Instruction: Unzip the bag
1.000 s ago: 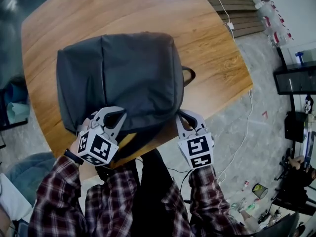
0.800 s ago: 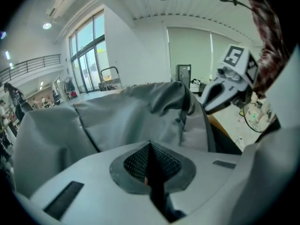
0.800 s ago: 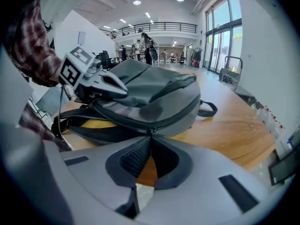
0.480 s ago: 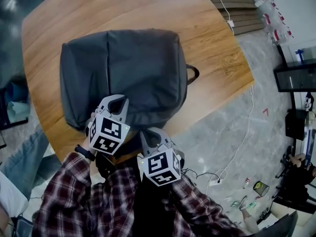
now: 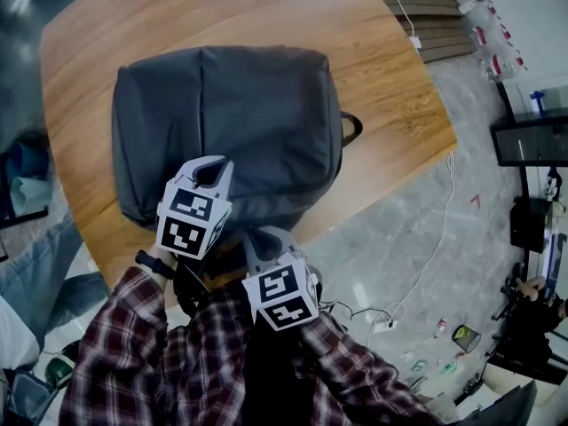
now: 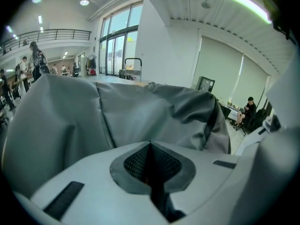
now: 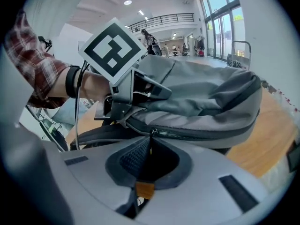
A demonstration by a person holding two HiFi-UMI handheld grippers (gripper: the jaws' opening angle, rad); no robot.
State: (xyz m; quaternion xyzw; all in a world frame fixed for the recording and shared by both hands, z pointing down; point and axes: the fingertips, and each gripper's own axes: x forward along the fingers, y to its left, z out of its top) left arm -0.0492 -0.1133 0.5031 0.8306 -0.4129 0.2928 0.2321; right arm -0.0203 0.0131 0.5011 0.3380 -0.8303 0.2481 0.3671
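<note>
1. The dark grey bag (image 5: 231, 122) lies flat on the wooden worktop (image 5: 373, 43), and its near side reaches the worktop's near edge
2. A small loop handle (image 5: 351, 130) sticks out from the bag's side toward the worktop's right edge
3. The left gripper (image 5: 211, 174) sits on the bag's near side, by the near edge of the worktop; its marker cube (image 5: 191, 218) faces up
4. In the left gripper view the claw (image 6: 150, 146) is pressed together and grey bag fabric (image 6: 140, 111) fills the view just beyond it
5. The right gripper view shows that left gripper (image 7: 136, 90) from the side, pinching the bag's (image 7: 201, 93) edge fabric just above the zipper line
6. The right gripper (image 5: 262, 242) is at the bag's near side, just right of the left one and off the worktop's near edge
7. In its own view the right claw (image 7: 150, 146) is pressed together on the zipper pull (image 7: 151, 134)
8. From the pull, the zipper (image 7: 197, 136) runs on to the right along the bag's side with its teeth closed
9. Plaid sleeves (image 5: 177, 353) cover both arms, and a dark band (image 7: 71, 81) circles the left wrist
</note>
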